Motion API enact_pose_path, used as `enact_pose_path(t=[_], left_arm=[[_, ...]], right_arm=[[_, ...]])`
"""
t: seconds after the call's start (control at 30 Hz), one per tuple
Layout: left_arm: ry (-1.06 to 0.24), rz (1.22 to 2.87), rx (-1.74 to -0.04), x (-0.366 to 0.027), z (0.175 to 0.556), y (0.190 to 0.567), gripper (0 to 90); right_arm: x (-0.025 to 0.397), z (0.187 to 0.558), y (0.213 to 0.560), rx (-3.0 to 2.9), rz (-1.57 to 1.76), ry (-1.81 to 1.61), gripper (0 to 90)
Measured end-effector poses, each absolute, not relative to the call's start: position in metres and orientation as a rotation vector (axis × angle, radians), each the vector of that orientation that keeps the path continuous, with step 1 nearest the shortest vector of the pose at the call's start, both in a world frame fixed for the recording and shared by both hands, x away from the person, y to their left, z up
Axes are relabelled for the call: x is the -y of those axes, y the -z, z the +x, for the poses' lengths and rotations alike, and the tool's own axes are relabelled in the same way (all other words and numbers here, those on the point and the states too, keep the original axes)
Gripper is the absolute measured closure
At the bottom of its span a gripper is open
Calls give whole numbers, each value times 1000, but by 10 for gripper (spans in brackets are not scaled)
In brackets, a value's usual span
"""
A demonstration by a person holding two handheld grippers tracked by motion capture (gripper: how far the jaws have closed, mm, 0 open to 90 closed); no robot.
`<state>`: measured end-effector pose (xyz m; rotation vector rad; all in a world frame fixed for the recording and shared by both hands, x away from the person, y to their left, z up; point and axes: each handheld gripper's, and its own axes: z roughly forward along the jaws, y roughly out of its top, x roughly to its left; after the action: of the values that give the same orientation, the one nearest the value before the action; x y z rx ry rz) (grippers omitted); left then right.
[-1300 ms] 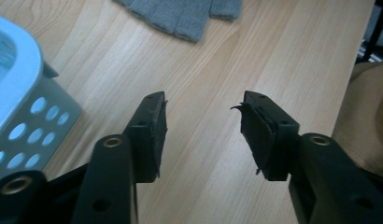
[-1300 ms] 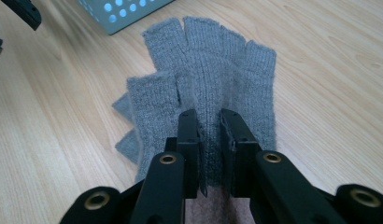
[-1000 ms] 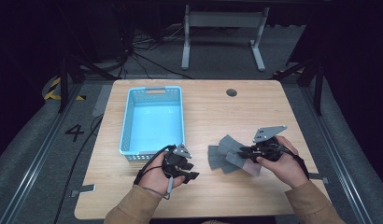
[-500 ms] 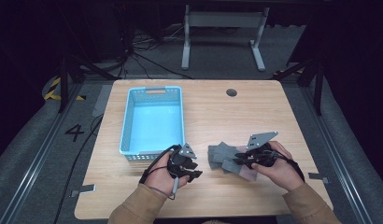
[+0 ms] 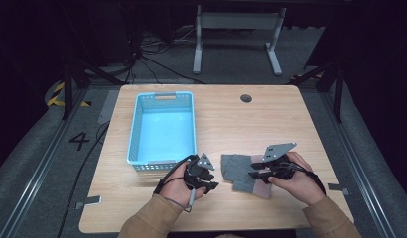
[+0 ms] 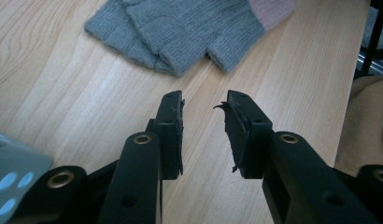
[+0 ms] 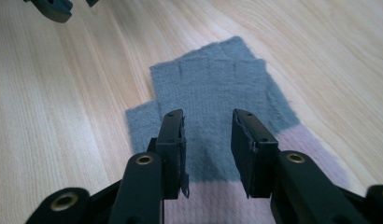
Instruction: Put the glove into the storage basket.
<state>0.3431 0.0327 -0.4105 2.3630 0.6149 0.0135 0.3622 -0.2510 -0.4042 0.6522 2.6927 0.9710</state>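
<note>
A pair of grey fingerless gloves (image 5: 242, 171) with pink cuffs lies flat on the table near its front edge, one on top of the other. The gloves (image 7: 213, 98) stretch out under my right gripper (image 7: 207, 122), which hovers open over the palm with nothing between its jaws. My right gripper (image 5: 258, 171) sits over the gloves' right half in the high view. My left gripper (image 5: 207, 179) rests just left of the gloves, open and empty. From the left gripper view the gloves (image 6: 189, 28) lie ahead of my left gripper (image 6: 204, 103), finger ends toward it.
A light blue plastic basket (image 5: 163, 128) stands empty on the table's left half, just behind my left hand. The wooden table (image 5: 251, 124) has a round cable hole (image 5: 246, 98) at the back. Dark floor, cables and a metal stand lie beyond.
My right gripper has slid left and down over the gloves, which now lie flatter and closer to the front edge. My left gripper has shifted slightly right toward them.
</note>
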Motion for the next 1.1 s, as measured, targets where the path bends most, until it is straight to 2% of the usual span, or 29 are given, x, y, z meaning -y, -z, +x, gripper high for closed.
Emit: enact_pose_path(t=[0.37,0.73,1.1], left_arm=[[-27,2386,-592,-17,348,413,689],[-22,2437,-598,-8,357,419,702],[-16,2459,-592,-2,359,427,712]], right_arm=[[282,354,393,-2634,781,-956,661],[310,355,412,-2665,892,-800,659],[317,356,423,-2730,920,-715,659]])
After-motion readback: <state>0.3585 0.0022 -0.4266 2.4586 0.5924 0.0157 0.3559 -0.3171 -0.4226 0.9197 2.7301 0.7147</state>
